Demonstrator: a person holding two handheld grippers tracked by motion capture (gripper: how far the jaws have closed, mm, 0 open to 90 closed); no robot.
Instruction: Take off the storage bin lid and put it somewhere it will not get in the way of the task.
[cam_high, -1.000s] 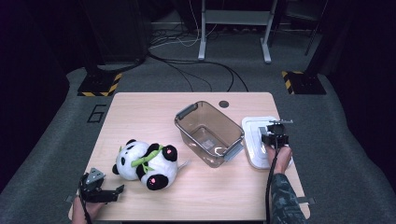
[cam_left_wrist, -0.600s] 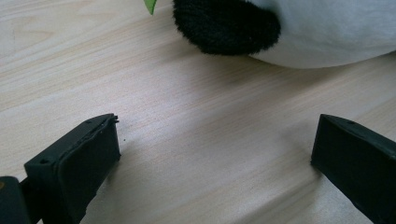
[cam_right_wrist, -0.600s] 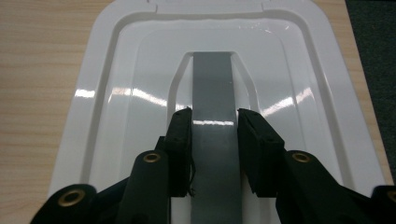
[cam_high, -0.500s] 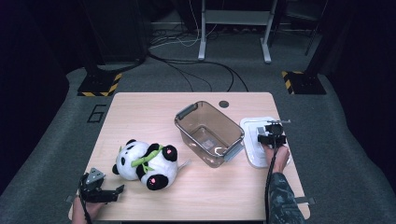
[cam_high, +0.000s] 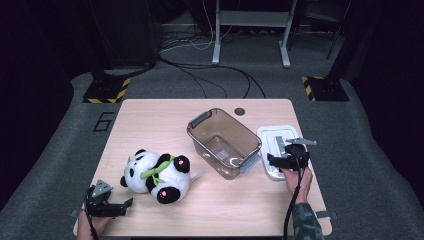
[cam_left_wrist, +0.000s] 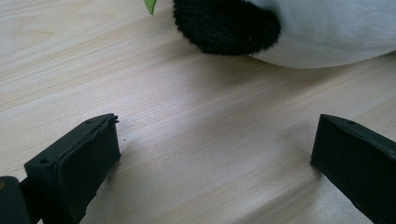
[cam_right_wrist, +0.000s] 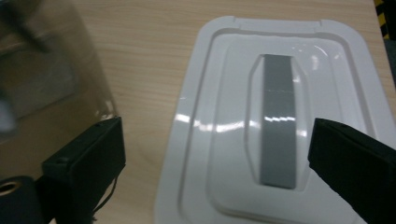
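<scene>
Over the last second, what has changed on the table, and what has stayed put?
The right claw, jaws open and holding nothing, has drawn back toward the person over the white lid, from its middle to its near end. The lid itself, the clear bin, the toy panda and the open left claw kept their places.

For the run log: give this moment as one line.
right gripper: open, over white lid | left gripper: open, near panda plush | clear bin: empty, lid off | table
</scene>
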